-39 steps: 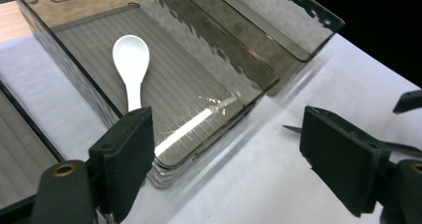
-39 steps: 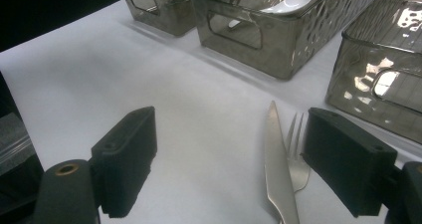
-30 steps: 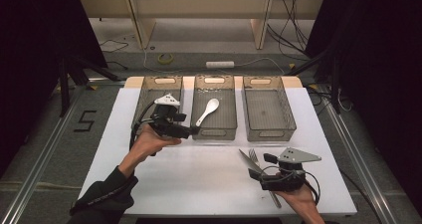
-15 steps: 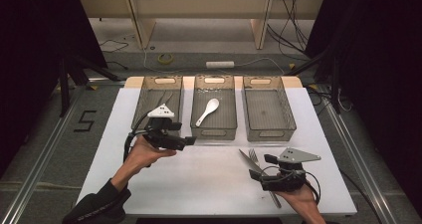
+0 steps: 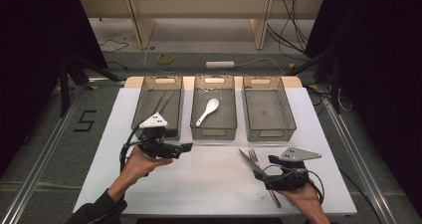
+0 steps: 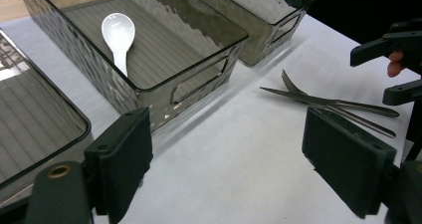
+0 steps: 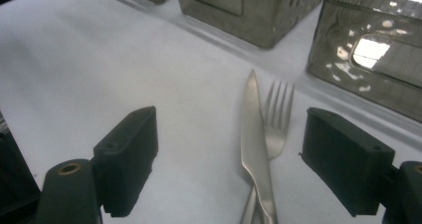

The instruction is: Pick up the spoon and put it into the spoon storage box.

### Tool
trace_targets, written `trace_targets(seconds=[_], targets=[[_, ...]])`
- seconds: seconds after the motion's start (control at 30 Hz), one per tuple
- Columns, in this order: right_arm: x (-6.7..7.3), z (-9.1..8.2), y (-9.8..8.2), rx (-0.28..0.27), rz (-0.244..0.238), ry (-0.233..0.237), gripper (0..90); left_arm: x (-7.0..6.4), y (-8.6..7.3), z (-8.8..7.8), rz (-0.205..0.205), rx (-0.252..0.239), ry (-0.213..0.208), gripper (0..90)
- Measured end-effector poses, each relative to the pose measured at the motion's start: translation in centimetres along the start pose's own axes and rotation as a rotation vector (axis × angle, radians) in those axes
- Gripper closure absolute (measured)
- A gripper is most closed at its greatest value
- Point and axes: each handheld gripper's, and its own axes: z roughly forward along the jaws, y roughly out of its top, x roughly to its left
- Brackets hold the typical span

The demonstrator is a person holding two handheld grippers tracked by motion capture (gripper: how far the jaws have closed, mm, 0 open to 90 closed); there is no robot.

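Note:
A steel knife (image 5: pixel 250 163) and a fork (image 5: pixel 255 158) lie crossed on the white table at the near right. My right gripper (image 5: pixel 266 173) hovers open just behind them. In the right gripper view the knife (image 7: pixel 254 144) and fork (image 7: pixel 278 115) lie on the table between the spread jaws of the right gripper (image 7: pixel 231 157). A white spoon (image 5: pixel 207 111) rests in the middle bin (image 5: pixel 214 131). My left gripper (image 5: pixel 182 150) is open and empty in front of the left bin (image 5: pixel 144 102). The left gripper view shows the spoon (image 6: pixel 118 35), the knife (image 6: pixel 323 100) and the open left gripper (image 6: pixel 229 154).
Three clear grey bins stand side by side at the back of the table. The left bin holds thin metal pieces (image 5: pixel 162 102); the right bin (image 5: pixel 286 109) looks bare. Bare white table (image 5: pixel 214 174) lies between the two grippers. Cables and a tape roll lie on the floor beyond.
My left gripper has drawn back from the front of the middle bin toward the person and a little left. The right gripper, knife and fork have not moved.

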Motion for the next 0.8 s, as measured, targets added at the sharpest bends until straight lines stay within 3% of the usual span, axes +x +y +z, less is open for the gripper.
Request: trace_targets(seconds=[0.5,0.8], targets=[[-1.4,0.4,-0.6,0.169,-0.017,-0.069,27.6,-0.4,-2.1,-0.7,0.017,-0.023,0.014,19.1],[-1.8,0.4,-0.8,0.205,-0.014,-0.075,28.9,-0.5,-2.7,-1.3,0.032,-0.051,0.023,18.9]])
